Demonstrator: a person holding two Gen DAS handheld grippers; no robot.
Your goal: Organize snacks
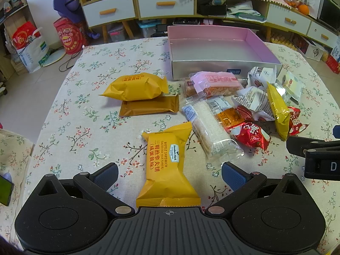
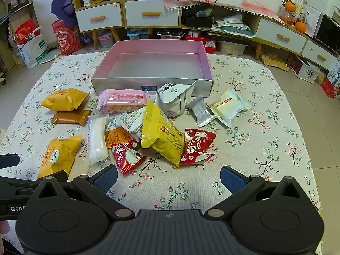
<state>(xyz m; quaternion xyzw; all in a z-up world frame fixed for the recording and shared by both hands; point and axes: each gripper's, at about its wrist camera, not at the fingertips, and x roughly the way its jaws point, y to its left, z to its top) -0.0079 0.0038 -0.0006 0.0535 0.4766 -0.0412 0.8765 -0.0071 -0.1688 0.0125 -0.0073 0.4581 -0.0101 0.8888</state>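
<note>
My left gripper [image 1: 169, 175] is open low over the floral table, its blue fingers on either side of a yellow waffle sandwich pack [image 1: 167, 161], not touching it. Beyond lie another yellow pack [image 1: 136, 86] resting on a brown pack [image 1: 148, 106], and a heap of several snacks: a pink bar [image 1: 214, 80], a white cracker pack [image 1: 212, 131] and a red pack [image 1: 250, 136]. The pink-lined silver box [image 2: 119, 82] stands empty behind the heap. My right gripper [image 2: 169, 178] is open over bare cloth, just short of a big yellow bag [image 2: 161, 136] and red packs [image 2: 127, 157].
A cream pack [image 2: 229, 106] and a small silver pack [image 2: 201, 110] lie right of the heap. Bare cloth extends on the table's right [image 2: 265, 148]. A phone [image 1: 5, 189] lies at the far left. Cabinets with drawers [image 2: 150, 13] and floor bags [image 2: 31, 46] stand beyond the table.
</note>
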